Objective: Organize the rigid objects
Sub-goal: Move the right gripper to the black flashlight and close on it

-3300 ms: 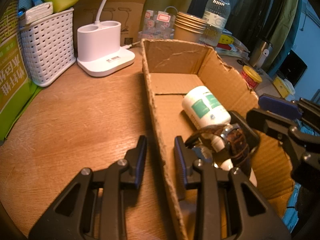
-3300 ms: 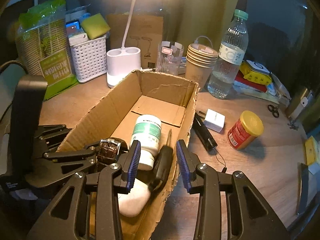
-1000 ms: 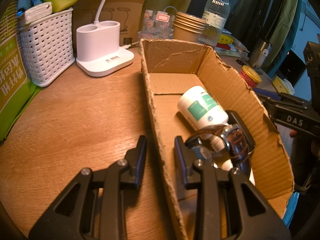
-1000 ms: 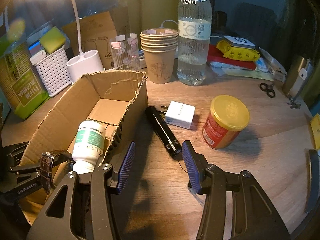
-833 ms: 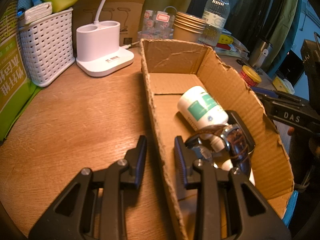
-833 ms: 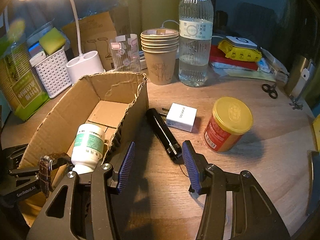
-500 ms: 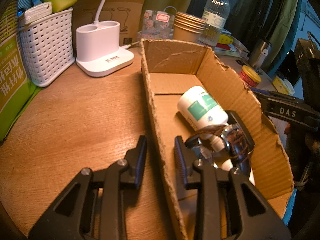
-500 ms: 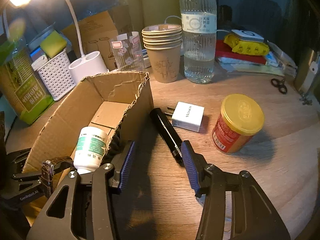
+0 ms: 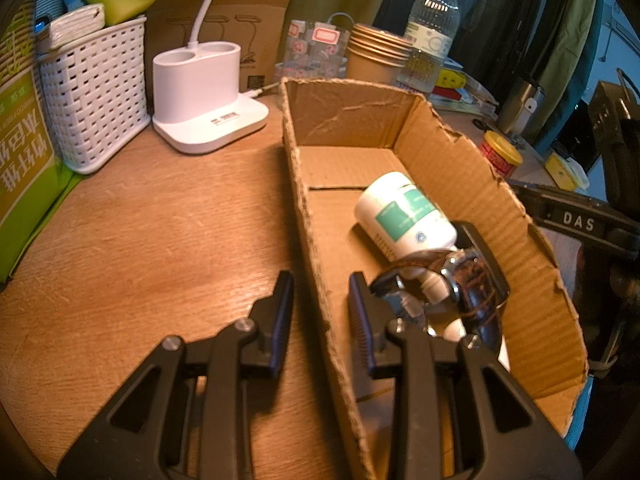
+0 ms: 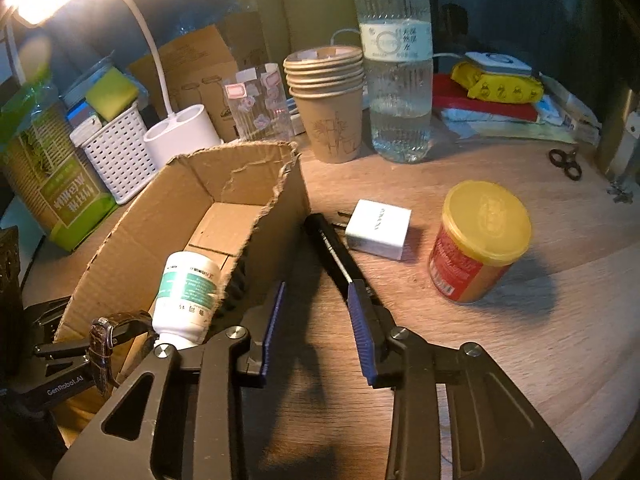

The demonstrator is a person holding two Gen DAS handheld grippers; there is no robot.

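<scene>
Cluttered wood desk (image 10: 520, 360), lamp-lit. Only the right view shows the black flashlight (image 10: 332, 248) lying beside the cardboard box (image 9: 520, 280). Left gripper (image 9: 320, 312) straddles box wall w/ a gap, pads not touching. Right gripper (image 10: 316, 312) has just been closing; nothing betw. its jaws, flashlight's near end just ahead of right pad.

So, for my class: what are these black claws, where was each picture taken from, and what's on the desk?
A person holds a two-finger gripper in each hand, each carrying a forward-looking camera. One picture is from the left gripper, straddling the wall of the cardboard box; whether it pinches is unclear. Inside lie a white bottle and a watch. The other is from the right gripper: its jaws have just been closing, nothing between them yet, by a black torch. Nearby: white charger, yellow-lidded can.
</scene>
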